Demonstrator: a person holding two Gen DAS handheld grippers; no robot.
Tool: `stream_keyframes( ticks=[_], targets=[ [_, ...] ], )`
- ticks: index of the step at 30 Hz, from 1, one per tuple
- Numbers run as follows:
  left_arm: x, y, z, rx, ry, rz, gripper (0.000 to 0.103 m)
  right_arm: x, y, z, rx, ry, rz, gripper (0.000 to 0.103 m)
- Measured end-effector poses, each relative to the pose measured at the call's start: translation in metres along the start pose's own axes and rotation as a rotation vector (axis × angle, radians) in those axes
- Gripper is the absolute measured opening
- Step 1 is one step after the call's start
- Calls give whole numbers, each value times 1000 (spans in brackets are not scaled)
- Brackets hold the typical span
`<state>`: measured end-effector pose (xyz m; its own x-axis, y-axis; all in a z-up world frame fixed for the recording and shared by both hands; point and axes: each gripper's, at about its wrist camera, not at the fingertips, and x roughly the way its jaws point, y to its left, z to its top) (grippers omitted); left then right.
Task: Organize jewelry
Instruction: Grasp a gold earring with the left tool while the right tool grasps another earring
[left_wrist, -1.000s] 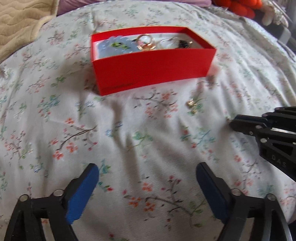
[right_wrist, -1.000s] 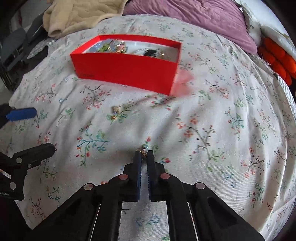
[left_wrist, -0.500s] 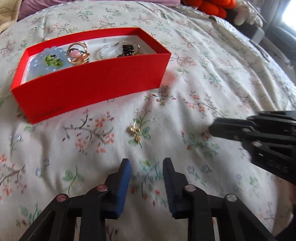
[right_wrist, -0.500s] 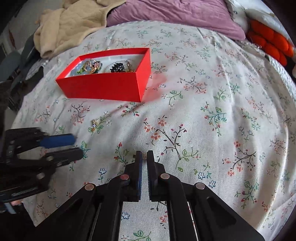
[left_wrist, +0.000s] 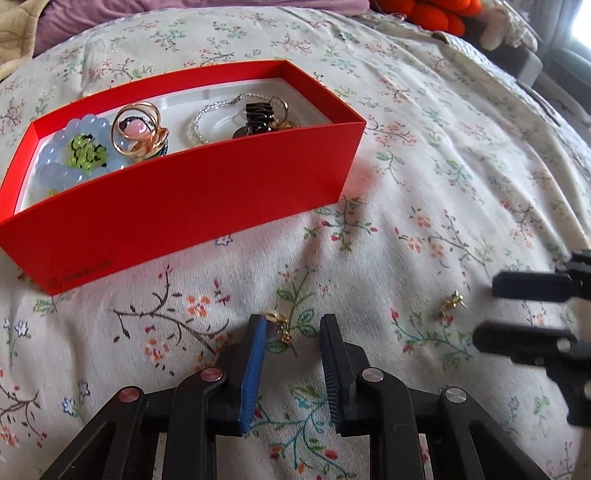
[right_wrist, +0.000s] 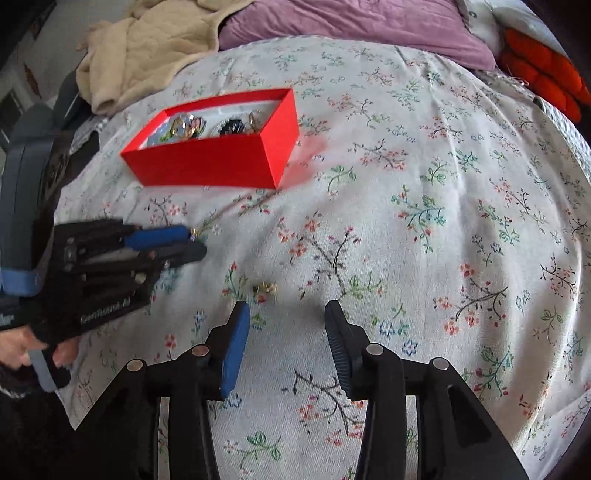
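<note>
Home bedroom: floral bedspread (right_wrist: 424, 192), purple pillow (right_wrist: 354, 26), beige blanket (right_wrist: 147, 48) on bed.

Right tool (left_wrist: 532, 314) blurred, cut off at frame edge; box (left_wrist: 177, 206) logo illegible.

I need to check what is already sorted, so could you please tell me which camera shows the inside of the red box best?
The left wrist view: it looks down into the red box, showing its rings and chain clearly. The right wrist view shows the box farther off, its contents small and blurred.

Soft daylight, fisheye warp, slight blur
</note>
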<state>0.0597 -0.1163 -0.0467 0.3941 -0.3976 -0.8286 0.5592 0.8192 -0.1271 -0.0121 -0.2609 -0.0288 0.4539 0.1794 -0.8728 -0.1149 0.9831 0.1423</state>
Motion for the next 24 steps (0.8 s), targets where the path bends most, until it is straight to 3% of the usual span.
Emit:
stream_keyframes(
  ticks=[5,13,24],
  targets=[
    [2,-2,1,14,-5,58,6,2,1,-3,-20,7,-6,45],
    [-5,-4,-1,24,17,116,6,7,5,-1,-31,10,-20,45],
    [-26,14,-12,-26,49,125,6,25,22,11,-61,16,-65,44]
  ],
)
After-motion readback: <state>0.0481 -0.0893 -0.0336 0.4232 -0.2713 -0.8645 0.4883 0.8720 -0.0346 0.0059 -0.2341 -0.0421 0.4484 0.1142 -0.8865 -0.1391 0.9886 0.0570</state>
